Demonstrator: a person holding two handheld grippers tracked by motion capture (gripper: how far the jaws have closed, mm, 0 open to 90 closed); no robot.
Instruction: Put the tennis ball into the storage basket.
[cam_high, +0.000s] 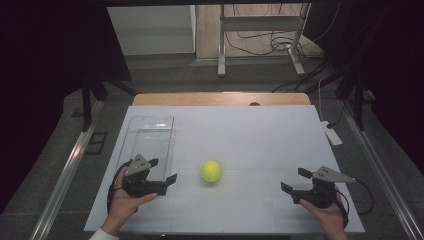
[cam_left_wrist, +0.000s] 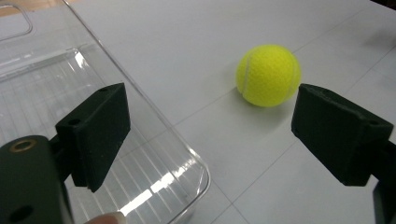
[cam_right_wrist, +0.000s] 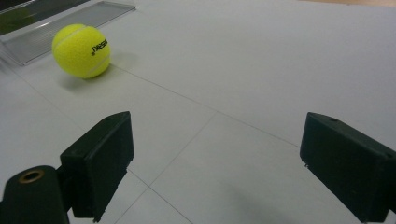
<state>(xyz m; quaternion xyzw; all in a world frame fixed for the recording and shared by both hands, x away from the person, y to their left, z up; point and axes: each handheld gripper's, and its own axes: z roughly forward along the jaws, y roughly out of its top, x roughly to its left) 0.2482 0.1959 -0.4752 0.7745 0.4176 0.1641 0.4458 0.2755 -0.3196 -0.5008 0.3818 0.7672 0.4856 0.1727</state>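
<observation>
Two grippers: both rest low on the white table (cam_high: 250, 130), each in a hand, nothing held.
Left gripper (cam_high: 162, 172): jaws apart and empty; in its own view one jaw hangs over the tray corner, the other stands just beside the ball.
Right gripper (cam_high: 295, 181): jaws wide, empty, aimed across the table at the ball, well apart from it.
Ball (cam_high: 211, 171): yellow tennis ball, on the table between the grippers, nearer the left one, just right of the tray.
Tray (cam_high: 150, 137): clear plastic, ribbed floor, empty, along the left side.
Step in hand (my reading): left gripper closes in on the ball, likely for the tray.
Doing it well: swing the jaws off the tray rim first, centre them on the ball's widest part, come in level, close slowly (a round ball squirts out of an off-centre pinch).
Hard to make out: the tray's far rim fades against the table; printing on the ball is partly turned away; forearms are cut off at the bottom edge.
</observation>
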